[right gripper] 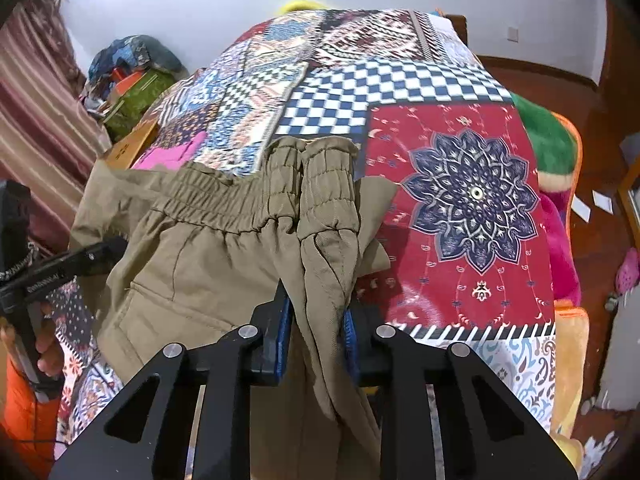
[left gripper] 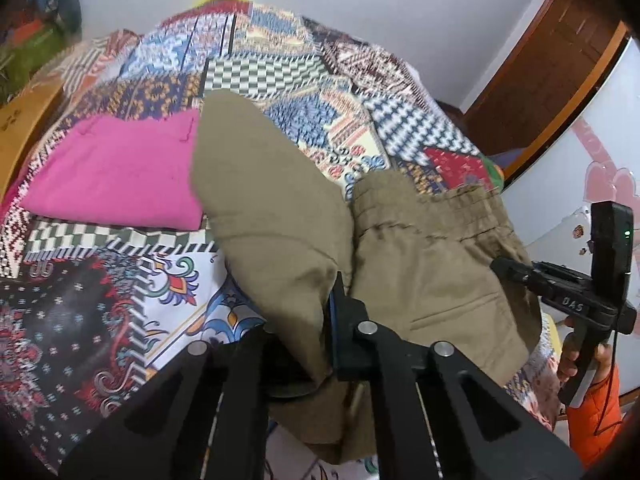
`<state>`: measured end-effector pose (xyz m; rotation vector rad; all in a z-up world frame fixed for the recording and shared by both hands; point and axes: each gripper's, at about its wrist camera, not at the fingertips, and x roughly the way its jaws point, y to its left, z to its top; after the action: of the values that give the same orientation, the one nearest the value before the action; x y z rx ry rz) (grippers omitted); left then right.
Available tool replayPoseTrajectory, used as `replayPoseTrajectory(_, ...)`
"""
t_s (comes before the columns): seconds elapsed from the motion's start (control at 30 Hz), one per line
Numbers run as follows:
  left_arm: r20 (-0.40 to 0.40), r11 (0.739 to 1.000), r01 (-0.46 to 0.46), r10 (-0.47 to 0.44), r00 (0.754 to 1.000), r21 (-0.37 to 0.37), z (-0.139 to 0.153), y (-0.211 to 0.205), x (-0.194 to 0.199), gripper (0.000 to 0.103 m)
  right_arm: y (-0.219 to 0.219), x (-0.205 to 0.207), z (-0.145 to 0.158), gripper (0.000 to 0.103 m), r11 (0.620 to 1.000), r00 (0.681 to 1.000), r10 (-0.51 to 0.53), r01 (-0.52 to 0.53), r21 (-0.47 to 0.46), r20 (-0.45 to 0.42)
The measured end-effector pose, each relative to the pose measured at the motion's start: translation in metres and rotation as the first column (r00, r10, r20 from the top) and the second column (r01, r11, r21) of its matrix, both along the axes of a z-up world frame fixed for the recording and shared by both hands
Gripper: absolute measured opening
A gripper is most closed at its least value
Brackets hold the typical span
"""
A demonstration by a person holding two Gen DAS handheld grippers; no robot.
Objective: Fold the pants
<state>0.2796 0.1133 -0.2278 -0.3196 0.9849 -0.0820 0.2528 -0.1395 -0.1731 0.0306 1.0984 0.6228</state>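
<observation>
Khaki pants [left gripper: 424, 264] lie on a patchwork bedspread [left gripper: 280, 80], elastic waistband [right gripper: 240, 204] toward the far side. My left gripper [left gripper: 308, 344] is shut on a fold of the khaki fabric near the pants' lower part; a leg [left gripper: 256, 184] bulges up beyond it. My right gripper [right gripper: 316, 340] is shut on a bunched fold of the pants [right gripper: 208, 272] at the waistband end, blue pads [right gripper: 285, 340] pressing the cloth. The right gripper also shows in the left wrist view [left gripper: 568, 296], at the pants' right edge.
A folded pink garment [left gripper: 116, 172] lies on the bed left of the pants. A wooden bed frame [left gripper: 24, 128] is at the left. Colourful blankets [right gripper: 552, 144] hang off the bed's right side. A pile of clothes [right gripper: 132, 76] sits by the wall.
</observation>
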Motion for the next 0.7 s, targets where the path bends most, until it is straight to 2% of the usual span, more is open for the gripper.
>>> replayPoseTrajectory(0.3,0.055,1.0,-0.026,0.025,0.998,0.011,0.035,0.015,-0.035,0.005,0.026,-0.025,0.037,0.018,0.999,0.997,0.047,-0.048,0.016,0.063)
replayPoseTrajectory(0.5,0.093,0.998,-0.067,0.066,0.993,0.001,0.054,0.042,-0.057,0.005,0.051,-0.032,0.059,0.018,0.997,0.992,0.071,-0.074,0.027,0.104)
replayPoseTrajectory(0.7,0.13,0.994,-0.104,0.099,0.987,0.029,0.07,0.076,-0.068,0.005,0.083,-0.035,0.074,0.018,0.994,0.986,0.09,-0.098,0.047,0.143)
